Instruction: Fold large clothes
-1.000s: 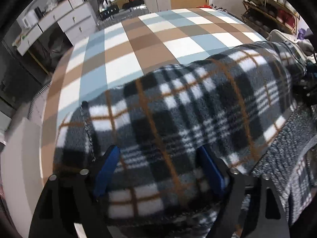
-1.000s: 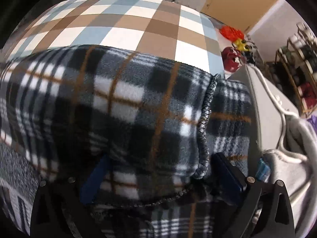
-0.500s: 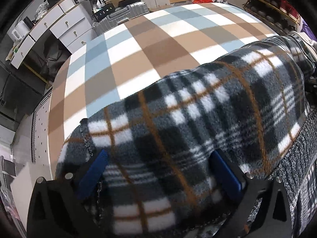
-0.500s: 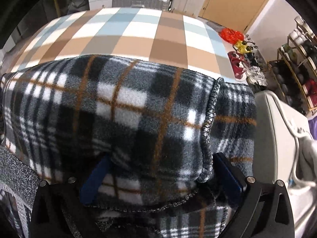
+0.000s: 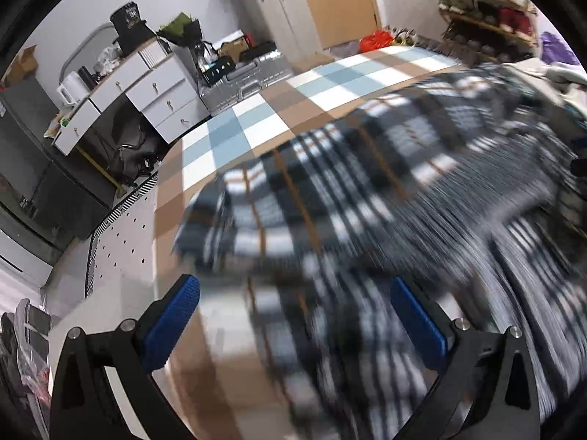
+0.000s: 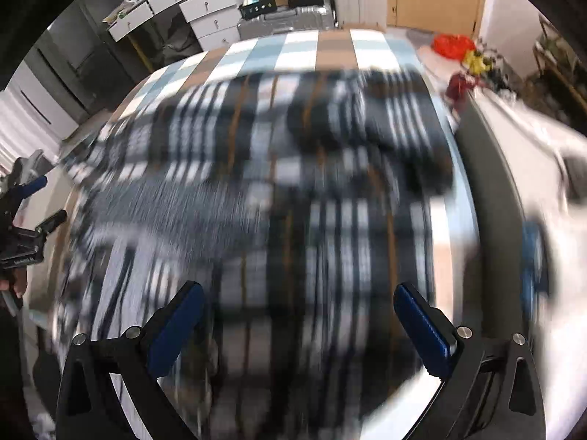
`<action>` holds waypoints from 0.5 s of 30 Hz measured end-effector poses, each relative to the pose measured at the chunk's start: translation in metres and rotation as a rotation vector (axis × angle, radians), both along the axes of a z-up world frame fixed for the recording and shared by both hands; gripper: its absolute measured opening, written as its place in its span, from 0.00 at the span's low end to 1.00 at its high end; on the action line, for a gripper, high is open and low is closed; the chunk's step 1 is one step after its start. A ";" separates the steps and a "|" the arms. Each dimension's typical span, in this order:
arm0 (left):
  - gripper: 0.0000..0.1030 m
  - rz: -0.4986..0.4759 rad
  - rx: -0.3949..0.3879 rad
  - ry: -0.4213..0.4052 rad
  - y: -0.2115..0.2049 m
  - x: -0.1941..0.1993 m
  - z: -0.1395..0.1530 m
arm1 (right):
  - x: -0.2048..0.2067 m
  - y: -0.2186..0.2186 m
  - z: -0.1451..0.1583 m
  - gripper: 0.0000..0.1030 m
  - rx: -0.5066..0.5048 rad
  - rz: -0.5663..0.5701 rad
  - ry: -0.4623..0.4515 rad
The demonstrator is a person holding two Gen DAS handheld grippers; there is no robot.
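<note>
A black, white and orange plaid fleece garment [image 5: 348, 190] lies folded across the checked table [image 5: 234, 135], blurred by motion. It also fills the middle of the right wrist view [image 6: 293, 168]. My left gripper [image 5: 293, 315] is open, its blue pads [image 5: 172, 322] wide apart above the garment's left end, holding nothing. My right gripper [image 6: 297, 322] is open too, raised above the garment's right part, holding nothing. The left gripper also shows at the left edge of the right wrist view [image 6: 29, 216].
The table wears a brown, blue and white checked cloth [image 6: 315, 47]. White drawers [image 5: 146, 91] and a silver suitcase [image 5: 242, 80] stand beyond it. A shoe rack [image 5: 488, 7] is at the far right. A grey-white garment [image 6: 532, 168] lies right of the table.
Both grippers have let go of the plaid garment and pulled back and up from it. The views have widened and the garment now lies below the open pads.
</note>
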State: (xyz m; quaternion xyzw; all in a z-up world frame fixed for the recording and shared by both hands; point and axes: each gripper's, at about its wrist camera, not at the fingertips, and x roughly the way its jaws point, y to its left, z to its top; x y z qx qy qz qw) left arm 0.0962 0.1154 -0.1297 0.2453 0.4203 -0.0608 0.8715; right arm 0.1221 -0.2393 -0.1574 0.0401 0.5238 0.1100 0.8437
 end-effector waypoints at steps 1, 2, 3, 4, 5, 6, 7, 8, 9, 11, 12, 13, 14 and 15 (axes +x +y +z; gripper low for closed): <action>0.99 0.002 -0.003 -0.006 0.002 -0.014 0.003 | -0.016 -0.002 -0.001 1.00 0.002 0.007 -0.006; 0.99 0.004 -0.009 -0.006 0.005 -0.033 0.006 | -0.030 -0.003 -0.002 1.00 -0.001 0.016 -0.014; 0.99 0.001 -0.017 0.000 0.005 -0.048 0.008 | -0.050 -0.004 -0.002 1.00 -0.009 0.027 -0.033; 0.99 0.001 -0.023 0.003 0.005 -0.061 0.009 | -0.062 -0.003 -0.003 1.00 -0.014 0.037 -0.043; 0.99 0.006 -0.025 0.003 0.006 -0.073 0.010 | -0.078 -0.003 -0.004 1.00 -0.024 0.051 -0.054; 0.99 0.010 -0.025 0.005 0.005 -0.079 0.010 | -0.091 -0.001 -0.006 1.00 -0.032 0.058 -0.067; 0.99 0.010 -0.029 0.006 0.005 -0.091 0.009 | -0.099 0.001 -0.007 1.00 -0.044 0.068 -0.073; 0.99 0.009 -0.028 -0.004 0.004 -0.098 0.009 | -0.105 0.002 -0.011 1.00 -0.069 0.085 -0.079; 0.99 0.006 -0.026 -0.012 0.004 -0.106 0.008 | -0.115 0.006 -0.015 1.00 -0.111 0.094 -0.091; 0.99 0.001 -0.015 -0.015 0.002 -0.116 0.006 | -0.123 0.013 -0.022 1.00 -0.173 0.121 -0.103; 0.99 0.004 -0.010 -0.025 0.001 -0.117 0.005 | -0.126 0.018 -0.025 0.99 -0.197 0.141 -0.104; 0.99 0.011 -0.011 -0.038 0.002 -0.121 0.006 | -0.131 0.025 -0.029 0.96 -0.239 0.161 -0.113; 0.99 0.016 -0.015 -0.042 0.004 -0.123 0.007 | -0.137 0.029 -0.031 0.93 -0.279 0.177 -0.125; 0.99 0.022 -0.027 -0.042 0.005 -0.125 0.007 | -0.138 0.036 -0.035 0.92 -0.320 0.191 -0.139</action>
